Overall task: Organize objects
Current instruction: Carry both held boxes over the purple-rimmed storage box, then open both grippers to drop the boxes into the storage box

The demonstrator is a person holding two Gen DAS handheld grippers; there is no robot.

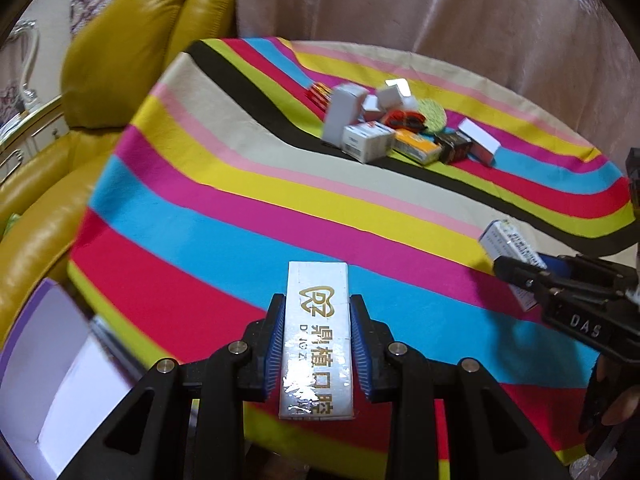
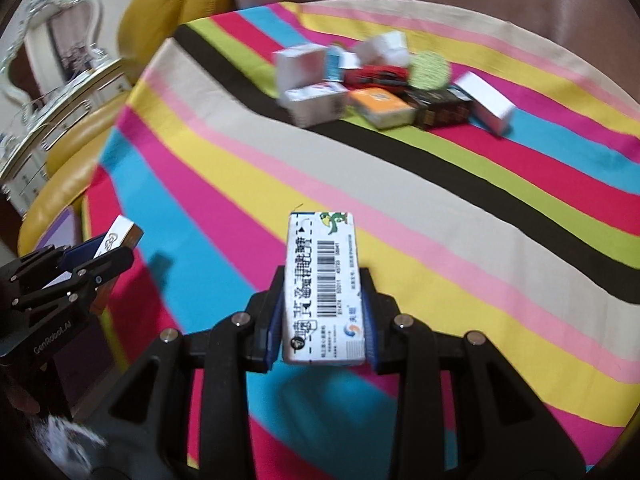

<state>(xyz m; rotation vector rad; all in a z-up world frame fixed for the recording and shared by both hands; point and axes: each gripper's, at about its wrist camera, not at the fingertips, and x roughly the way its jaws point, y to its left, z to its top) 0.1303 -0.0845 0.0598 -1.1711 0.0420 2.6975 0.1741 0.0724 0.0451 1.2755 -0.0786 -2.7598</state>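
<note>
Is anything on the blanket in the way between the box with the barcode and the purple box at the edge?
Nothing visible on the striped cloth blocks it. The barcode box is in the right gripper; only the left gripper, holding its own silver box, sits between it and the purple box.

a shiny silver box with gold lettering is pinched lengthwise between blue pads, lifted off the striped cloth. a white box with a barcode and a green cartoon figure is pinched the same way, also off the cloth. a pile of small boxes, white, orange and black, lies huddled together at the far side of the cloth.
</note>
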